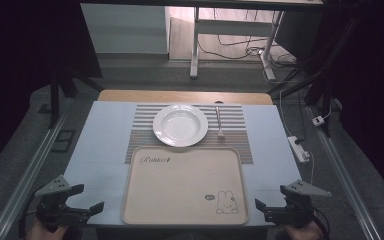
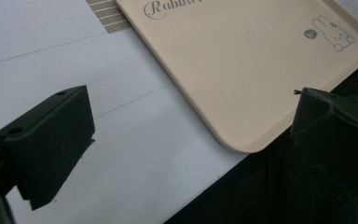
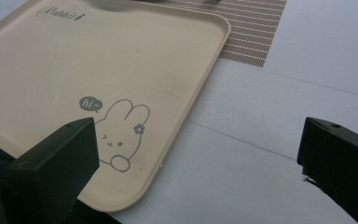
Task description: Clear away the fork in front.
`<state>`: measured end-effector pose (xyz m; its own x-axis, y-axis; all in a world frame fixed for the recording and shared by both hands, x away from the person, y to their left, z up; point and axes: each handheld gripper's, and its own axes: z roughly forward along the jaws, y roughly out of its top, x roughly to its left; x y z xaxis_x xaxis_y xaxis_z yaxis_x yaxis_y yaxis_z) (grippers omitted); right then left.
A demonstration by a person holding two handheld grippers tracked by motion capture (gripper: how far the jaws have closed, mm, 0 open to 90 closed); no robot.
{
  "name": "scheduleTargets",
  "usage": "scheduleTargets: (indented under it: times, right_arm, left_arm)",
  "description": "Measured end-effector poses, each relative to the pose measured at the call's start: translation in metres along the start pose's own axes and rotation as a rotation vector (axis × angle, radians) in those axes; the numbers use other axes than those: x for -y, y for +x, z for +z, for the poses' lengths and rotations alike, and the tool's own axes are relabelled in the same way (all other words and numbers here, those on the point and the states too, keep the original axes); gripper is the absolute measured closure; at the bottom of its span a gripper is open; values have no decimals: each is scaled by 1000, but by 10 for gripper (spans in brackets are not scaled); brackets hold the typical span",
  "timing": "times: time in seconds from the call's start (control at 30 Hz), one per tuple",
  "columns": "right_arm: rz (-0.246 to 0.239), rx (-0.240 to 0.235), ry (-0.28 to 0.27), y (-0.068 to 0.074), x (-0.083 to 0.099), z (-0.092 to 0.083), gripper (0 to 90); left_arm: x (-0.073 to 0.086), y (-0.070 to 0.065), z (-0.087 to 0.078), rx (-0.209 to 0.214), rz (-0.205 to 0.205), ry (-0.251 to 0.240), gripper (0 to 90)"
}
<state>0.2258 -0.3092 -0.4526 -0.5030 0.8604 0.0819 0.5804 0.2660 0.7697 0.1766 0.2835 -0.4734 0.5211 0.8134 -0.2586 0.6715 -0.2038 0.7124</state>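
A beige tray (image 1: pixel 180 192) with a rabbit drawing lies at the near middle of the white table (image 1: pixel 100 140). Behind it, a white plate (image 1: pixel 180 125) and a fork (image 1: pixel 219 122) rest on a striped placemat (image 1: pixel 235 117). My left gripper (image 1: pixel 87 198) hovers at the near left corner, open and empty, and its view shows the tray's (image 2: pixel 242 60) near corner between the jaws of the left gripper (image 2: pixel 191 100). At the near right corner my right gripper (image 1: pixel 271 198) is open and empty, with the tray's rabbit corner (image 3: pixel 98 60) beside the left jaw of the right gripper (image 3: pixel 198 128).
The table's front edge runs just under both grippers. Metal rails flank the table on the left (image 1: pixel 27 175) and right (image 1: pixel 342 170). A white power strip (image 1: pixel 298 148) with cables lies on the floor to the right. A desk frame (image 1: pixel 195 45) stands beyond the table.
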Motion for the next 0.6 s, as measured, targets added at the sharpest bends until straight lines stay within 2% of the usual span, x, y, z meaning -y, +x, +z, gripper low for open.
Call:
scheduleTargets:
  times: [0.23, 0.6]
  right_arm:
    - [-1, 8, -4, 0, 0, 0, 0]
    - [-28, 9, 25, 3, -1, 2, 0]
  left_arm:
    - [-1, 0, 2, -1, 3, 14, 0]
    - [-2, -2, 3, -14, 12, 27, 0]
